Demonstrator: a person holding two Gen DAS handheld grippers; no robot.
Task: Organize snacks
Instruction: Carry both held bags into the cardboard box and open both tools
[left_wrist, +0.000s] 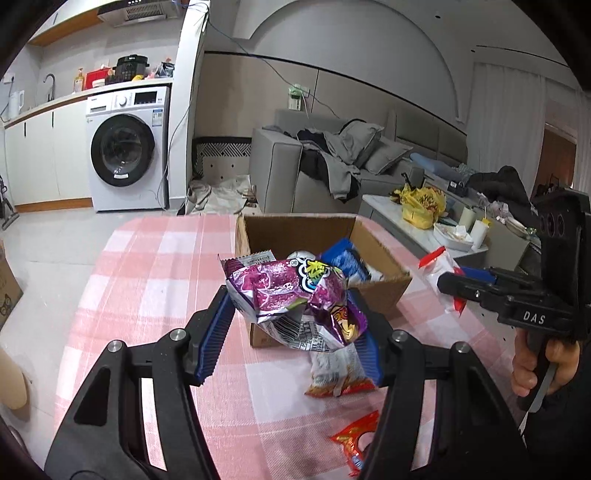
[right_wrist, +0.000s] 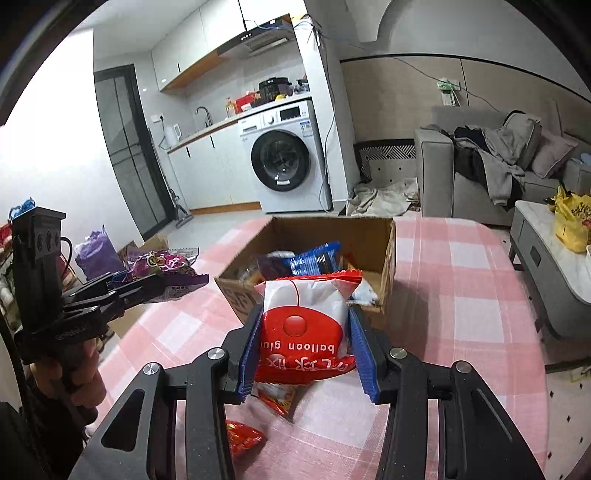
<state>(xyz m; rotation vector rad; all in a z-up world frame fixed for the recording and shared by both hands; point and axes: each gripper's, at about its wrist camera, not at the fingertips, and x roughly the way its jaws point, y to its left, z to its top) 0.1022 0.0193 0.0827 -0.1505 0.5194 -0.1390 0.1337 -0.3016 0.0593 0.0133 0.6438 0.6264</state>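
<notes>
The purple snack bag (left_wrist: 291, 295) is clamped in the left gripper (left_wrist: 291, 325), held crumpled above the pink checked tablecloth (left_wrist: 155, 266), just before the cardboard box (left_wrist: 384, 291). The right gripper (right_wrist: 304, 336) pinches a red-and-white packet (right_wrist: 304, 314), its lettering upside down. Only the left view shows the cluttered coffee table (left_wrist: 376, 206); both show the washing machine (left_wrist: 125, 147).

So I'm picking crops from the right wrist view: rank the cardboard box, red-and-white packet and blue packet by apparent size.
1. cardboard box
2. red-and-white packet, inflated by nearness
3. blue packet
</notes>
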